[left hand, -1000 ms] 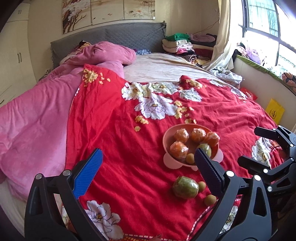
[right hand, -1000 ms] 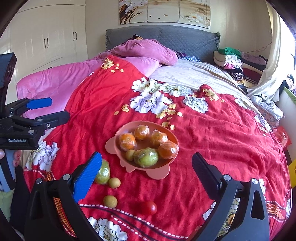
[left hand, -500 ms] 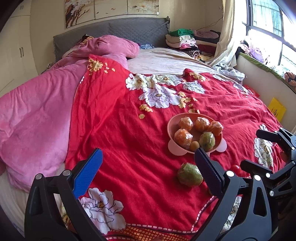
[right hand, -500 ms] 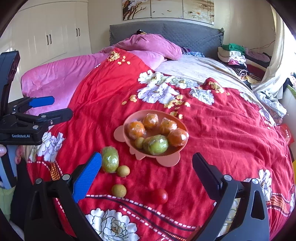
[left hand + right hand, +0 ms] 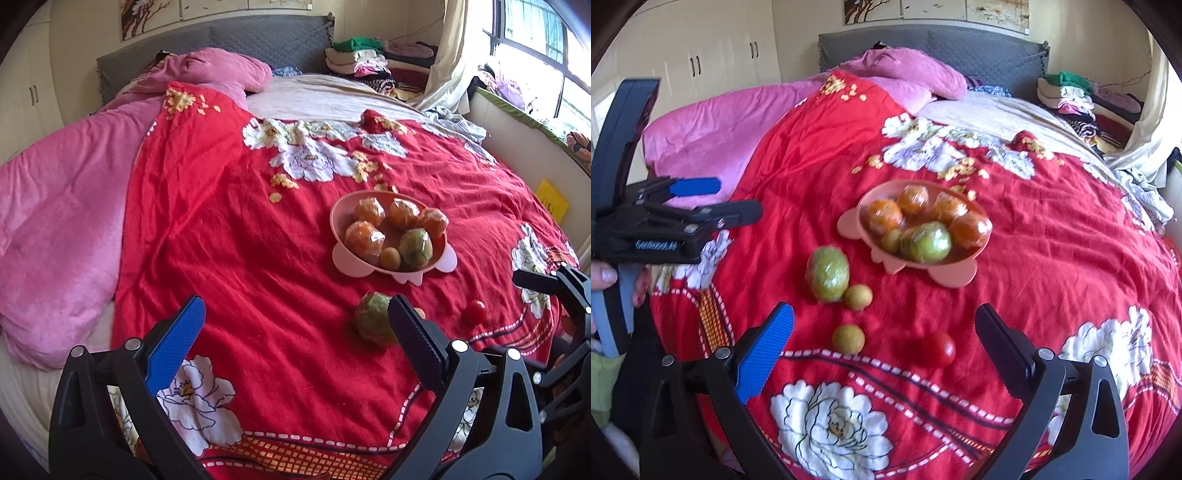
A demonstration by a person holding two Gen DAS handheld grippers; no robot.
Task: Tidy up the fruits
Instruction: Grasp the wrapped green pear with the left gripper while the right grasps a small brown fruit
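both pairs of jaws are seen spread wide and empty: the left gripper (image 5: 295,332) and the right gripper (image 5: 884,328) are each held above the near edge of the bed, nothing being gripped between the blue and black pads.

a pink bowl (image 5: 857,221) is set on the red floral blanket (image 5: 1052,240) near the middle of the right wrist view. four wrapped oranges (image 5: 884,214), one wrapped green fruit (image 5: 927,242) and one small yellow-brown fruit (image 5: 891,240) are held in it. outside the bowl, lower left of it, a second wrapped green fruit (image 5: 827,273) is laid on the blanket with a small yellow-brown fruit (image 5: 858,296) touching it. another small one (image 5: 848,338) is found lower down, and a small red tomato (image 5: 940,348) is placed to its right, apart from it.

in the left wrist view the loose green fruit (image 5: 371,323) is partly covered by the black pad. a pink quilt (image 5: 55,221) is spread at the left of the frame.
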